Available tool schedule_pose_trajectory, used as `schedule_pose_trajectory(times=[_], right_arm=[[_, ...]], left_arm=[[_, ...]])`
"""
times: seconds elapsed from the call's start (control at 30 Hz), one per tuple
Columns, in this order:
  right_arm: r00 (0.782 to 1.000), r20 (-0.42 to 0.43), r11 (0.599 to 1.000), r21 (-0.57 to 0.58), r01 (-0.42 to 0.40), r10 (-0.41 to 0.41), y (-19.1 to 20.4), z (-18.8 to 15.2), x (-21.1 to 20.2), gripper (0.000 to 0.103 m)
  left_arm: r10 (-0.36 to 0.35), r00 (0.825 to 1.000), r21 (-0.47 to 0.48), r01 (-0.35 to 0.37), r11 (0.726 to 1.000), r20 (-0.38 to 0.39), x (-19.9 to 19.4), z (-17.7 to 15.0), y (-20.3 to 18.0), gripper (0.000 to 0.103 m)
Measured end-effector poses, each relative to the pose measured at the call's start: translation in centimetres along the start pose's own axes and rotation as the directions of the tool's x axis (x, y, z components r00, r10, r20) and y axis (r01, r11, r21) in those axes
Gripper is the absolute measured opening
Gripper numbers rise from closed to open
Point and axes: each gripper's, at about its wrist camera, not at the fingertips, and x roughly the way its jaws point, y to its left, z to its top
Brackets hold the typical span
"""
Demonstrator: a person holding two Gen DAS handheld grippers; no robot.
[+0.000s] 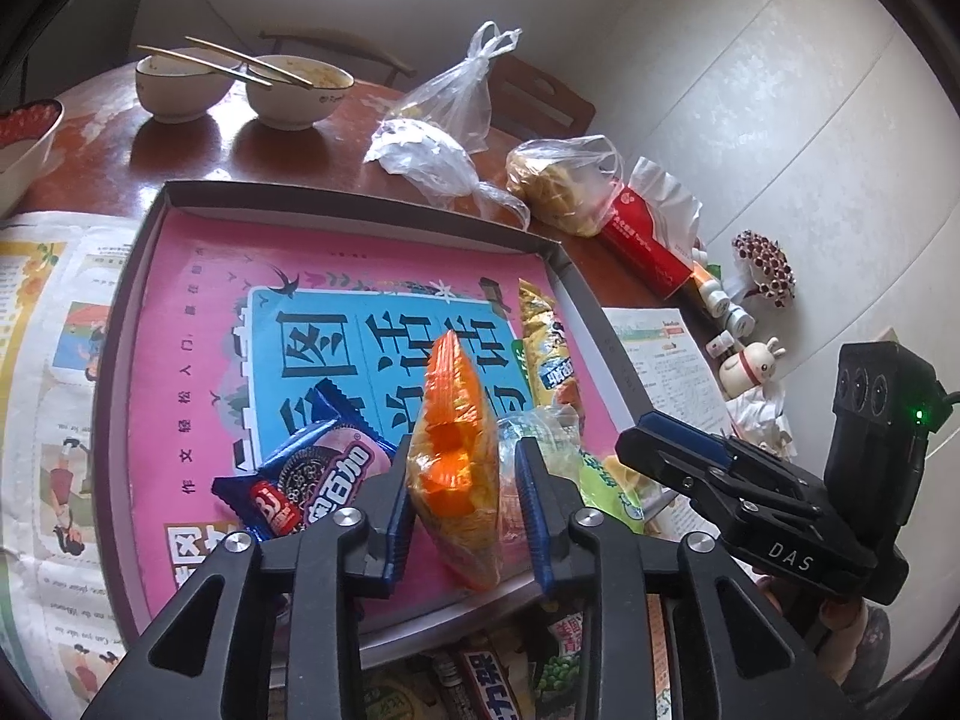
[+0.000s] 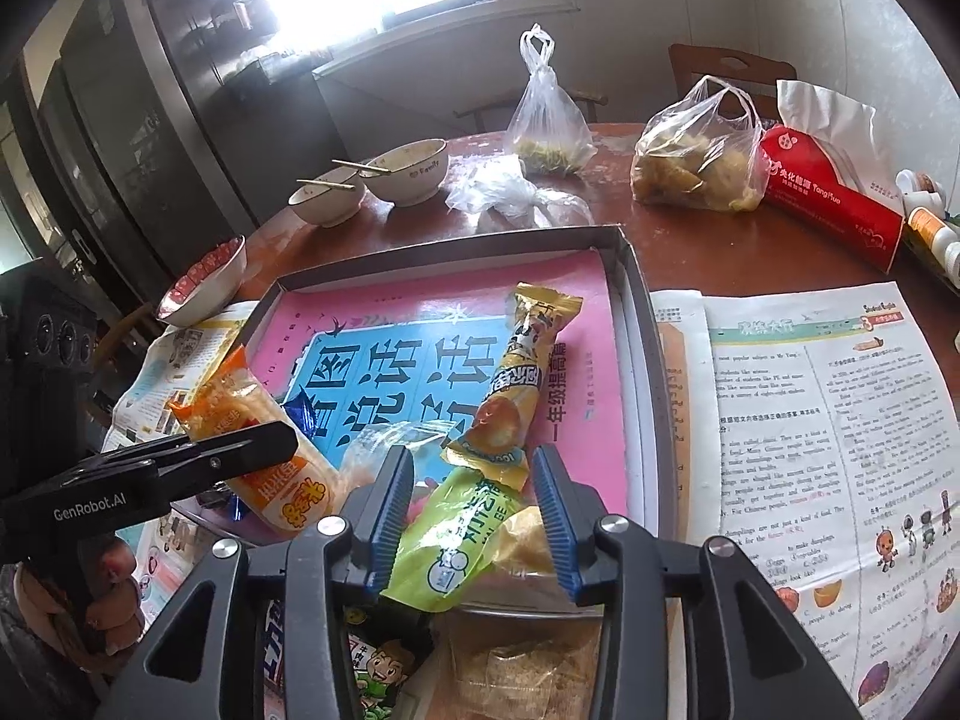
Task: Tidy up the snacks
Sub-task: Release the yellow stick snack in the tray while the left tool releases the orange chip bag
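Snacks — orange packet [image 1: 459, 456], green packet [image 2: 465, 534] — lie glossy in the tray [image 2: 651, 372].

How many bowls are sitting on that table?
3. Two white bowls with chopsticks across them stand side by side at the far edge; a third bowl, holding something red, sits left of the grey tray. More may be hidden.

Round brown table [image 2: 606, 210], grey box lid [image 2: 651, 360], newspaper [image 2: 828, 420], two bowls [image 2: 408, 171], plastic bags [image 2: 549, 120], seemingly food inside.
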Motion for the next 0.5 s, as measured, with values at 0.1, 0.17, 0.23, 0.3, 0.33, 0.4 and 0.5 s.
schedule_pose_trajectory(times=[0.1,0.17,0.23,0.3,0.33,0.4,0.5], right_arm=[[1.0,0.005,1.0,0.001,-0.001,0.001,0.0,0.0,-0.2,0.042],[1.0,0.009,1.0,0.001,0.0,0.0,0.0,-0.1,-0.4,0.043],[1.0,0.014,1.0,0.001,-0.001,0.001,0.0,-0.1,-0.6,0.044],[1.0,0.016,1.0,0.0,0.0,0.0,0.1,-0.1,-0.8,0.045],[1.0,0.017,1.0,0.0,-0.001,0.001,0.1,-0.2,-0.9,0.046],[1.0,0.02,1.0,0.001,-0.002,0.002,0.1,-0.2,-1.0,0.048],[1.0,0.026,1.0,0.0,-0.001,0.001,0.1,-0.3,-1.4,0.048]], left_arm=[[0.002,1.0,-0.006,-0.002,1.0,0.013,-0.5,0.1,0.2,0.037],[0.01,1.0,-0.009,-0.009,1.0,0.024,-0.9,0.1,0.3,0.04],[0.014,0.999,-0.013,-0.014,1.0,0.033,-1.3,0.2,0.4,0.043],[0.019,0.999,-0.023,-0.018,1.0,0.044,-1.7,0.2,0.7,0.047],[0.024,0.999,-0.025,-0.023,0.999,0.049,-2.0,0.2,0.7,0.049],[0.029,0.998,-0.027,-0.028,0.999,0.059,-2.4,0.3,0.8,0.05],[0.037,0.997,-0.036,-0.035,0.999,0.074,-3.0,0.3,1.0,0.055]])
